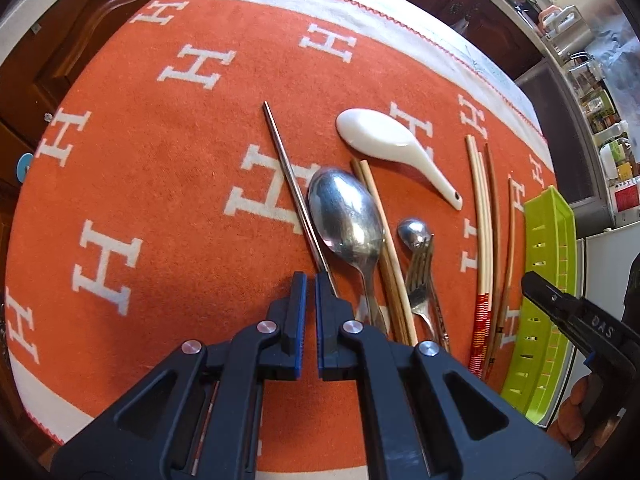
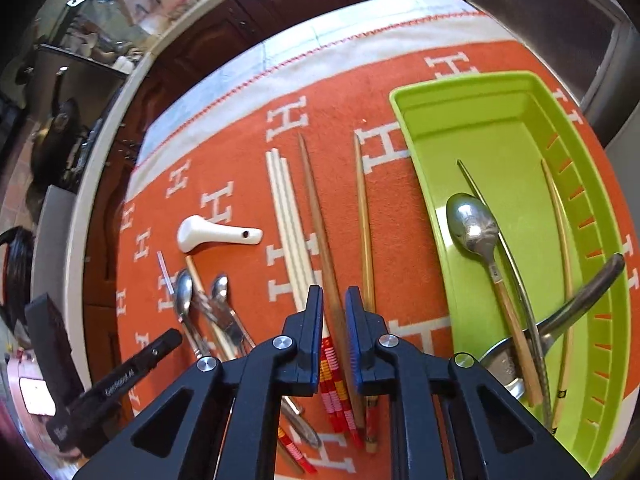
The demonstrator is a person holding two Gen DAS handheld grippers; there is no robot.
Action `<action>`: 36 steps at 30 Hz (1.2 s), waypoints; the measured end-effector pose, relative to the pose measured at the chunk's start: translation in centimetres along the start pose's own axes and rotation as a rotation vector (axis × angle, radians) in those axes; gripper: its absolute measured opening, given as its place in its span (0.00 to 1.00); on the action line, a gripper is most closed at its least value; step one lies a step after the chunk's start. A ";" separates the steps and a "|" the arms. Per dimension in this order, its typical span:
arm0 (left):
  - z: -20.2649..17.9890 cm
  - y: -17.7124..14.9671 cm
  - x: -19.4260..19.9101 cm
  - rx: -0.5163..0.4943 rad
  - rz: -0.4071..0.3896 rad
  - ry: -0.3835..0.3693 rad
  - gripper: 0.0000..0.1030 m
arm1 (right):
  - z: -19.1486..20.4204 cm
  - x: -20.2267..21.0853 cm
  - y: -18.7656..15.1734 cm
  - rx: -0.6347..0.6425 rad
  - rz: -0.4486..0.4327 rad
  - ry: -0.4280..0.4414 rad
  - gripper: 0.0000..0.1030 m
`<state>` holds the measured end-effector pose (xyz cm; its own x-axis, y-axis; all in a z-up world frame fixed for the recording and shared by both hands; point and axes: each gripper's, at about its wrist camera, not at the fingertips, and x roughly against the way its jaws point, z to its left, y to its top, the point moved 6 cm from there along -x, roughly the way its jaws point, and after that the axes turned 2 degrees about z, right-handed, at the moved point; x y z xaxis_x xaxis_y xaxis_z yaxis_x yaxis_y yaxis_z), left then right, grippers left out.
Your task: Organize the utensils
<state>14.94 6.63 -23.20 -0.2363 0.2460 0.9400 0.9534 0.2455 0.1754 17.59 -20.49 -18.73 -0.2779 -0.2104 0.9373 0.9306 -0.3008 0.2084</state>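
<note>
Utensils lie on an orange cloth (image 1: 160, 168). In the left wrist view my left gripper (image 1: 311, 284) hovers nearly closed and empty, its right fingertip beside a metal chopstick (image 1: 292, 184). Right of it lie a large metal spoon (image 1: 344, 212), wooden chopsticks (image 1: 380, 232), a white ceramic spoon (image 1: 392, 144), a small spoon (image 1: 414, 232) and a fork (image 1: 420, 280). In the right wrist view my right gripper (image 2: 334, 304) straddles a brown wooden chopstick (image 2: 316, 208), jaws slightly apart, not clamped. White chopsticks (image 2: 286, 216) lie left of it, a tan chopstick (image 2: 364, 220) right.
A green tray (image 2: 412, 136) at the right holds a wood-handled spoon (image 2: 476, 228), a ladle (image 2: 580, 304) and chopsticks (image 2: 560, 232). Its rim also shows in the left wrist view (image 1: 548, 232). Dark wooden cabinets and a cluttered counter lie beyond the table's far edge.
</note>
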 end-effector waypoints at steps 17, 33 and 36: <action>0.0 0.1 -0.2 0.033 0.008 -0.028 0.00 | 1.5 -4.3 0.8 0.130 -0.005 -0.271 0.11; -0.8 0.0 -0.3 0.019 0.001 0.034 0.04 | 0.4 -1.1 -2.0 0.104 -0.018 -0.059 0.06; -0.7 0.0 0.2 0.032 -0.009 0.023 0.29 | 0.7 -0.1 -2.3 0.108 -0.032 -0.034 0.06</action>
<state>15.02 6.03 -22.86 -0.2397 0.2223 0.9450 0.9447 0.2777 0.1743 15.64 -19.15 -19.10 -0.3017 -0.1699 0.9382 0.9420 -0.2050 0.2658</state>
